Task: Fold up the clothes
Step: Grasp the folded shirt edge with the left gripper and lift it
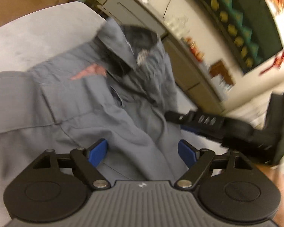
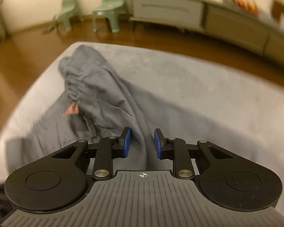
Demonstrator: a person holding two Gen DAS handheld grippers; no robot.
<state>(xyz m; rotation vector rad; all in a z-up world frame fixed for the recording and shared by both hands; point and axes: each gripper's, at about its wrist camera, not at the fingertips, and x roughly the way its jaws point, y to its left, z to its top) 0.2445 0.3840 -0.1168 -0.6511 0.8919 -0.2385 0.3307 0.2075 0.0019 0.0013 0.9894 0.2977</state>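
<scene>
While a pair of grey trousers [image 1: 96,113] lies crumpled across a grey cushioned surface [image 2: 208,98], both grippers hang over the cloth. In the left wrist view the left gripper [image 1: 143,152] has its blue pads [image 1: 97,151] spread wide, with a ridge of fabric lying below and between them; neither pad presses on it, so the tool is released. Off to its right the other tool shows as a dark, blurred shape at the edge of the cloth. In the right wrist view the right gripper [image 2: 142,143] has its blue pads [image 2: 127,141] drawn closer together, astride a raised fold of the trousers; a small gap shows on either side of the fold, so it is not clamped. The gathered waistband [image 2: 73,87] lies bunched toward the far left corner of the surface, with a patch of pink [image 2: 71,110] showing just beneath it. Beyond the surface are a wooden floor [image 2: 37,37], two pale green chairs [image 2: 108,5] and a long low cabinet [image 2: 179,11] against the wall; these are blurred.
</scene>
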